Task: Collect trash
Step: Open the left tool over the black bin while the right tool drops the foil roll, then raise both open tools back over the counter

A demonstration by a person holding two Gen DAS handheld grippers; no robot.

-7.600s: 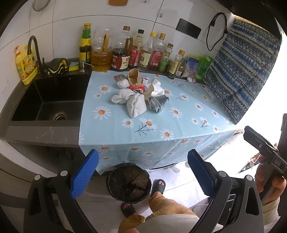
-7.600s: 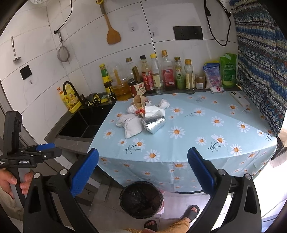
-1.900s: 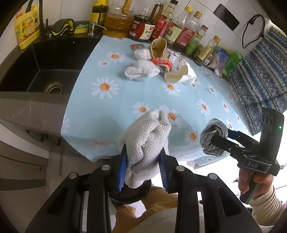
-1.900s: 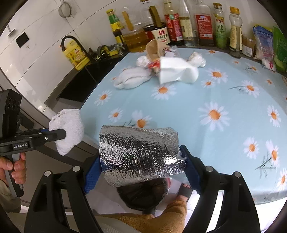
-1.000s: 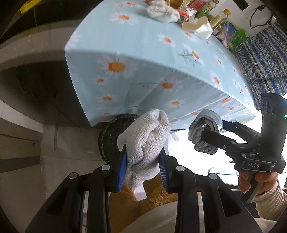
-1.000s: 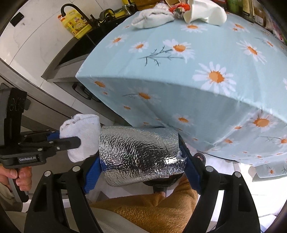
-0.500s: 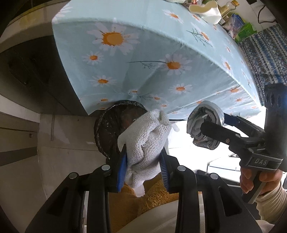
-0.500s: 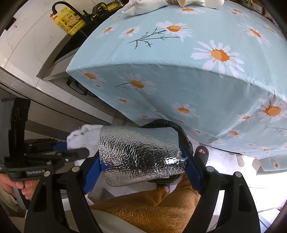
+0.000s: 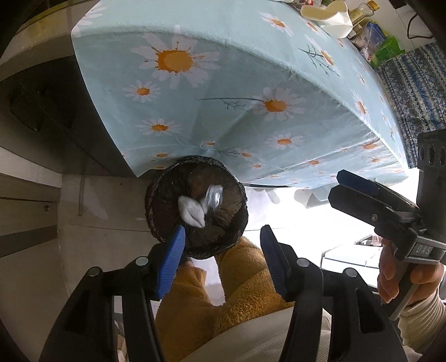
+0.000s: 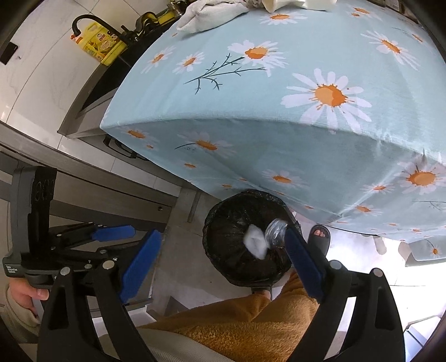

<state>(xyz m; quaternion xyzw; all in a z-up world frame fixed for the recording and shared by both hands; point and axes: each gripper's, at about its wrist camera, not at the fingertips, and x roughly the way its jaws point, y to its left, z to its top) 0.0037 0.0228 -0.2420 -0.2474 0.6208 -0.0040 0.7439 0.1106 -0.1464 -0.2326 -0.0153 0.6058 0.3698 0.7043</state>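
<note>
Trash in bin; both hand-held grippers opening, empty.

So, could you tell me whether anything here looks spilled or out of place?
Nothing is spilled. The white cloth and foil wad are in the black bin; more scraps remain on the daisy tablecloth.

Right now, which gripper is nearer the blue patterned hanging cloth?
Right. The right gripper is below the cloth; the left gripper is farther, over the black bin. Both are opening, empty.
</note>
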